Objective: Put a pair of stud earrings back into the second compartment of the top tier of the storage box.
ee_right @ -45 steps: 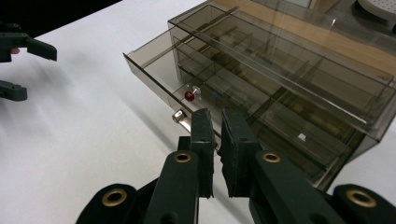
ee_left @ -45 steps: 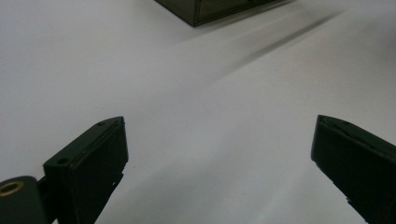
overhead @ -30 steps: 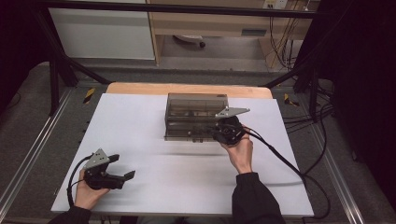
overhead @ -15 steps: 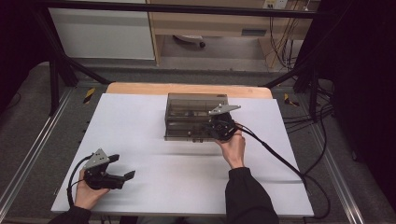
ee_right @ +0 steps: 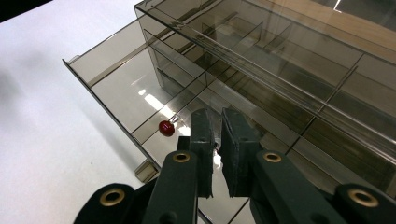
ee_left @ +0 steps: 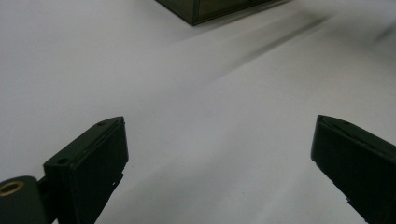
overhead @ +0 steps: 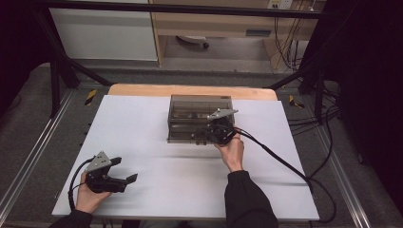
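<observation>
A smoky clear drawer cabinet (overhead: 190,111) stands mid-table on the white table (overhead: 142,142). In the right gripper view its lowest drawer (ee_right: 116,88) is pulled out, and a small red bead with a silver hook (ee_right: 166,127) lies inside it. My right gripper (ee_right: 217,123) hangs just above that drawer, right of the bead, shut with only a thin slit between the pads; I cannot tell whether anything is pinched there. From above, the right gripper (overhead: 207,137) sits at the cabinet's front right. My left gripper (overhead: 125,169) rests open at the table's front left, nothing between its fingers (ee_left: 93,158).
The cabinet's corner (ee_left: 205,7) lies far ahead of the left gripper (ee_left: 219,154) across bare white table. A black cable (overhead: 280,161) trails from the right gripper over the table's right side. Metal frame rails (overhead: 28,161) run along both table edges.
The right hand and its gripper have shifted a little left and lower along the cabinet's front. The left hand has stayed put.
</observation>
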